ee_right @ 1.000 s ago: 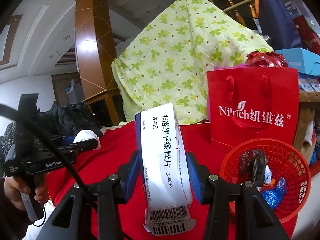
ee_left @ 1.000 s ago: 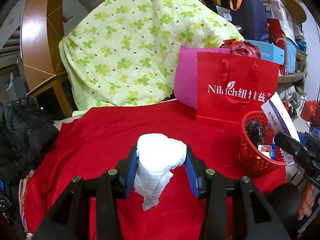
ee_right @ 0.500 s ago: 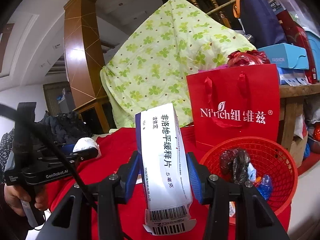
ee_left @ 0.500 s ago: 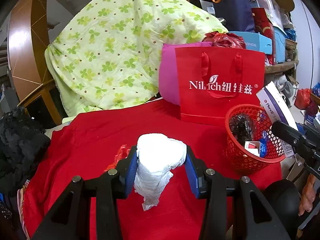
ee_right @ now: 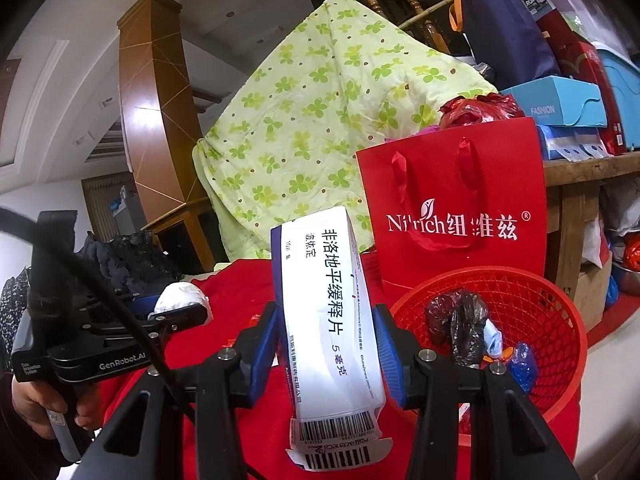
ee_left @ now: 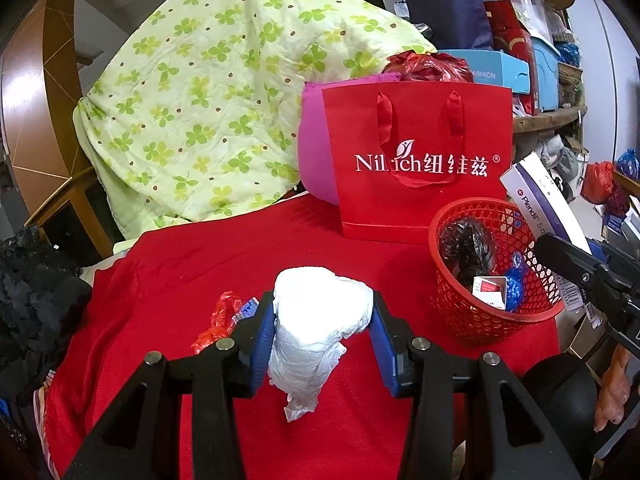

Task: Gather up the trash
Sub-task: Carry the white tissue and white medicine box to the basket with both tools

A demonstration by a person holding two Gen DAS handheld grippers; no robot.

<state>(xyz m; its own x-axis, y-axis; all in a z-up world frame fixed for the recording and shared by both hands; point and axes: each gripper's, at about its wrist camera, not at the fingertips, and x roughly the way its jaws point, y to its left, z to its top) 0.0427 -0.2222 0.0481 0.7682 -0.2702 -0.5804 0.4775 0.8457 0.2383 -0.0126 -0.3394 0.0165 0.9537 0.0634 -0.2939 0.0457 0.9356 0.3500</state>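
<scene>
L gripper (ee_left: pixel 323 334) clamped on tissue wad (ee_left: pixel 316 330), held left of red basket (ee_left: pixel 496 320) for drop-in | R gripper (ee_right: pixel 326 350) pinching medicine box (ee_right: pixel 328 320) upright, just left of basket | wrapper (ee_left: pixel 218 318) further left, prob next.

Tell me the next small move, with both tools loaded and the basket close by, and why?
Probably carry the right tool forward until the medicine box hangs over the red basket, then release. The box is clamped, the basket is just ahead-right, and the left tool with the tissue wad is farther away.
</scene>
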